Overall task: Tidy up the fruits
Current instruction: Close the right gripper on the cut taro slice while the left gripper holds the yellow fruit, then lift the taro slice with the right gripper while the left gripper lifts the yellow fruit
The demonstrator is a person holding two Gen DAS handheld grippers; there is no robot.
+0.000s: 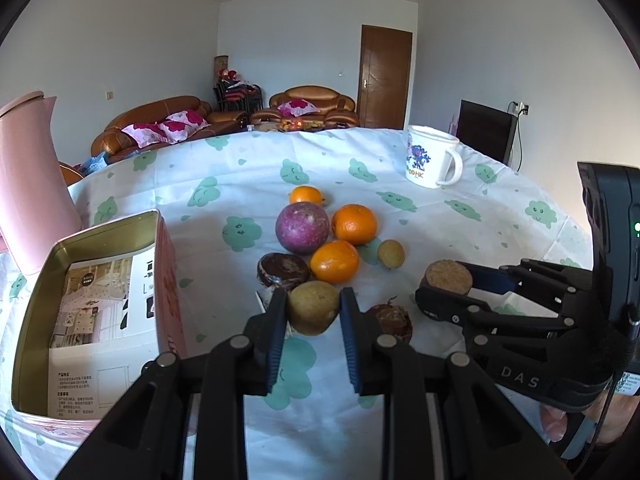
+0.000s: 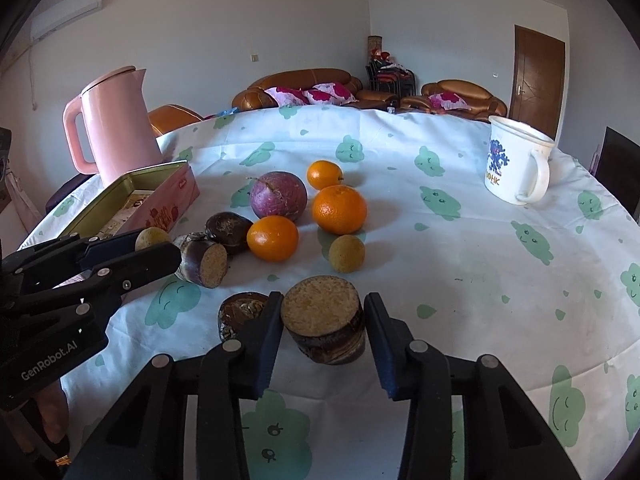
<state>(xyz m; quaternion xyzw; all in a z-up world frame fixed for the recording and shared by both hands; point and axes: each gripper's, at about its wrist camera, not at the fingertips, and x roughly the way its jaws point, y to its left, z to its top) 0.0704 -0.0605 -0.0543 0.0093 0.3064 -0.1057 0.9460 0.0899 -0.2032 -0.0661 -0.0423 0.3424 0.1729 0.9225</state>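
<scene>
My left gripper (image 1: pixel 314 298) is shut on a small yellow-brown round fruit (image 1: pixel 313 312) just above the cloth. My right gripper (image 2: pixel 323 304) is shut on a short brown cut piece with a pale fibrous top (image 2: pixel 322 312); both pads press its sides. In front lie a purple round fruit (image 1: pixel 303 227), three oranges (image 1: pixel 354 224) (image 1: pixel 335 261) (image 1: pixel 306 195), another small yellow fruit (image 1: pixel 391 253) and dark brown pieces (image 1: pixel 283 270) (image 1: pixel 390 320). An open pink tin (image 1: pixel 104 226) with paper inside stands left of the left gripper.
A pink kettle (image 2: pixel 116 132) stands behind the tin (image 2: pixel 168 196) at the table's left edge. A white mug (image 2: pixel 516 160) sits far right. The round table wears a white cloth with green prints (image 2: pixel 480 260). Sofas and a door lie beyond.
</scene>
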